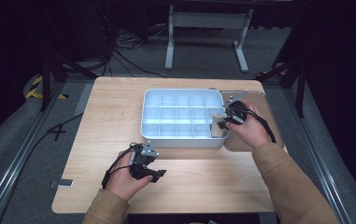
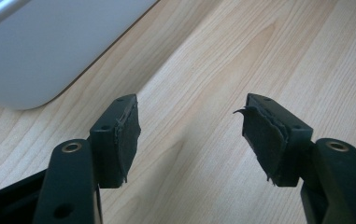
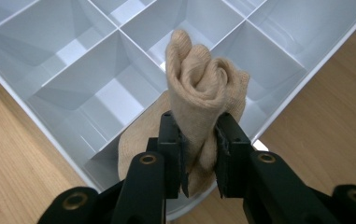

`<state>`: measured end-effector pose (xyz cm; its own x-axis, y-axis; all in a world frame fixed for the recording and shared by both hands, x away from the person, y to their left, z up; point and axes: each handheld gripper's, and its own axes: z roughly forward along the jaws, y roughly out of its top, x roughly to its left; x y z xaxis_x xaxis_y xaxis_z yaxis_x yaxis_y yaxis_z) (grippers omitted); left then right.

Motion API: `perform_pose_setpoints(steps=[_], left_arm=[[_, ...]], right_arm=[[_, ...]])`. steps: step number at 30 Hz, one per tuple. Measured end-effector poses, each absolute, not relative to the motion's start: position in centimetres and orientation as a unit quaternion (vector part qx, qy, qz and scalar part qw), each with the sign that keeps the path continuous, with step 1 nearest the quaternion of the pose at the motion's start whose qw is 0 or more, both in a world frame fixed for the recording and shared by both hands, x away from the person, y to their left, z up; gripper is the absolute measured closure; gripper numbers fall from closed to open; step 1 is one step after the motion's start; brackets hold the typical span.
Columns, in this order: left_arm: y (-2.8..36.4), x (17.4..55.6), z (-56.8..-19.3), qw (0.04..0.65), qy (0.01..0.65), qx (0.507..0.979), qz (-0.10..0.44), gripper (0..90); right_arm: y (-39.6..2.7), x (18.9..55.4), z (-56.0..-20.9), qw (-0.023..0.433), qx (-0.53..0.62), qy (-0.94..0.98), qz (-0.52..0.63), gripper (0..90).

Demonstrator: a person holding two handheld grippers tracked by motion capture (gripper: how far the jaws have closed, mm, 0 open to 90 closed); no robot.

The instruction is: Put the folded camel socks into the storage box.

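on the pale wood worktop (image 1: 101, 121) the right tongs (image 3: 198, 140) pinch a rolled beige sock (image 3: 203, 88) over the white divided tray's (image 1: 175, 140) near right corner cell, best lowered squarely between the dividers before releasing, while the left tongs (image 2: 189, 135) gape wide, empty.

lab/studio: black drapes (image 1: 339, 56), floor cables (image 1: 129, 56), rig frame (image 1: 208, 28).
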<state>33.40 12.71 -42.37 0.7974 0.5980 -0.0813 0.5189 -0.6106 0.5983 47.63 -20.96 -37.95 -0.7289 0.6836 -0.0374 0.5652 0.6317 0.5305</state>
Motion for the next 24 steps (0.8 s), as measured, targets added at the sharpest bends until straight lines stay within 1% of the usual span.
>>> perform_pose_setpoints(steps=[5, 13, 20, 24], left_arm=[[12.8, 33.4, -42.4, 0.312, 0.314, 0.894, 0.063, 37.2], [12.8, 33.4, -42.4, 0.305, 0.312, 0.898, 0.064, 37.1], [12.7, 33.4, -42.5, 0.306, 0.311, 0.897, 0.062, 37.1], [12.7, 33.4, -42.5, 0.306, 0.311, 0.898, 0.062, 37.1]], right_arm=[[-20.5, 47.6, -39.0, 0.113, 0.344, 0.903, 0.231, 74.9], [-20.1, 47.4, -39.4, 0.105, 0.351, 0.905, 0.217, 75.0], [-19.5, 47.4, -40.5, 0.084, 0.356, 0.911, 0.190, 75.3], [-19.0, 47.6, -40.8, 0.084, 0.359, 0.913, 0.176, 75.4]])
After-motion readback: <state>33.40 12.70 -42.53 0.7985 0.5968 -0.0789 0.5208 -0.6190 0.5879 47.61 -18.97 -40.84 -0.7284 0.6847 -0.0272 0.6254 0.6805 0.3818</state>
